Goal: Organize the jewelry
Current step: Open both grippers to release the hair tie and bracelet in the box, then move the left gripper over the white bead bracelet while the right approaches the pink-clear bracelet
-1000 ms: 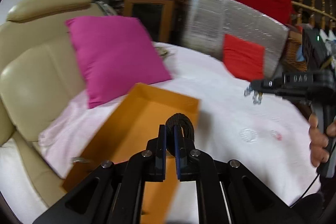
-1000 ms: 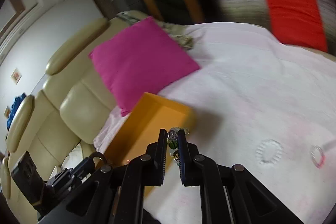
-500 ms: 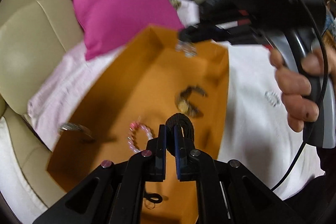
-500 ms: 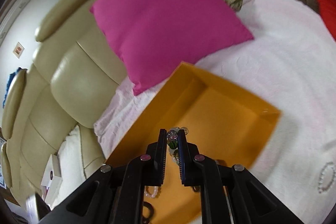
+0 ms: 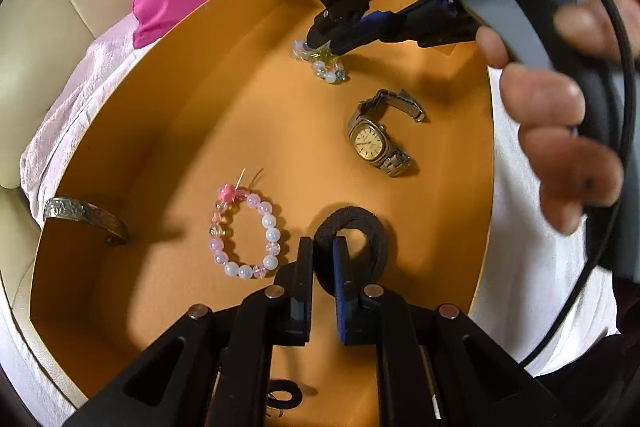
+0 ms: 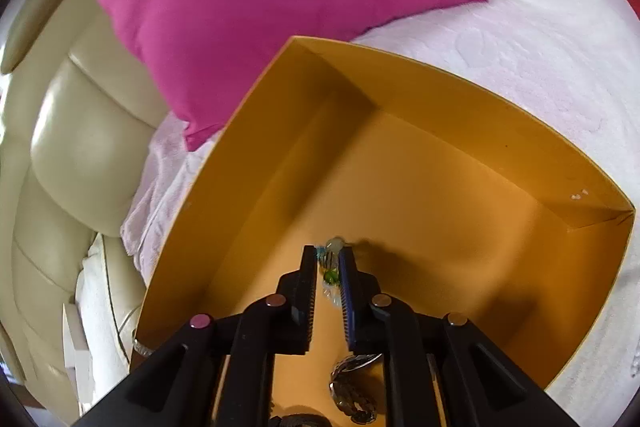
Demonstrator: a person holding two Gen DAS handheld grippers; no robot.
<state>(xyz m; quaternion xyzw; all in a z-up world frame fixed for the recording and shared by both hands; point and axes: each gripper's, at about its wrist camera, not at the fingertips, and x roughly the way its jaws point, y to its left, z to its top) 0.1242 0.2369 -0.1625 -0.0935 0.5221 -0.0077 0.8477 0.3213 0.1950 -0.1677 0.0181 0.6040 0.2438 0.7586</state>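
The left gripper (image 5: 322, 259) is showing black arms, round silver screws and a blue pad — the hand (image 5: 560, 131) is looking bare and pinkish-tan.

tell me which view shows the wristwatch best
The left wrist view: the wristwatch lies in full sight on the floor of the orange box, dial and metal band clear. The right wrist view catches only part of its band at the bottom edge, behind that gripper's fingers.
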